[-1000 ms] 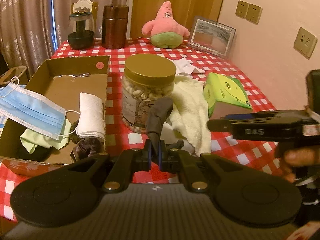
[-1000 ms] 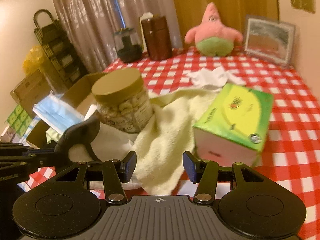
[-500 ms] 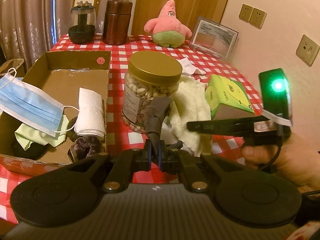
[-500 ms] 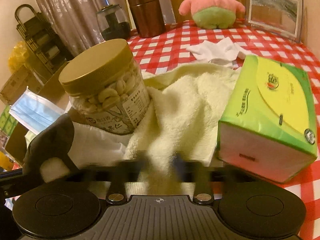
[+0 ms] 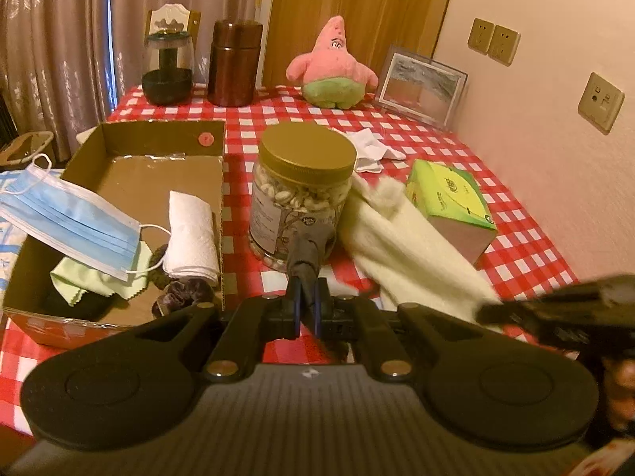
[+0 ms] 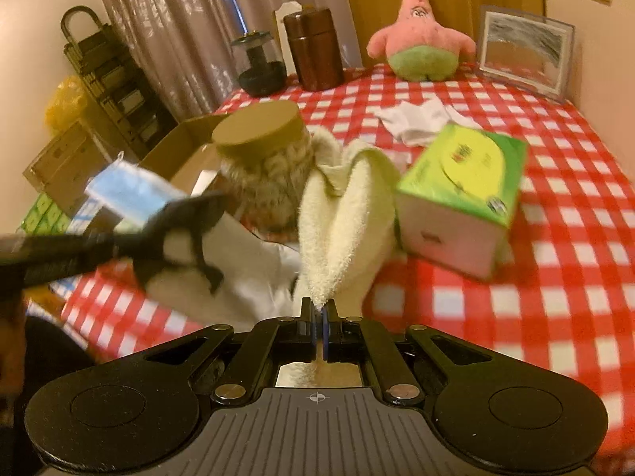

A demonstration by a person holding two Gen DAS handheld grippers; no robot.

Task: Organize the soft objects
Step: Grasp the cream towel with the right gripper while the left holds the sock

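Observation:
My left gripper (image 5: 304,309) is shut on a dark grey cloth (image 5: 307,252) and holds it in front of the nut jar (image 5: 303,192). My right gripper (image 6: 318,319) is shut on the cream towel (image 6: 341,214) and lifts its near corner off the checkered table; the towel also shows in the left wrist view (image 5: 408,246). The cardboard box (image 5: 131,166) at the left holds a blue face mask (image 5: 75,218), a rolled white cloth (image 5: 192,234), a light green cloth (image 5: 99,281) and a dark scrunchie (image 5: 182,297).
A green tissue box (image 6: 464,182) sits right of the towel. A white cloth (image 6: 420,119), a pink plush star (image 6: 420,47), a picture frame (image 6: 524,51), a brown canister (image 6: 313,47) and a dark glass jar (image 6: 260,63) stand farther back. The wall is at the right.
My right gripper moved in over the towel, shut on its near corner and pulled it up and toward me. My left gripper kept hold of the dark cloth and rose slightly.

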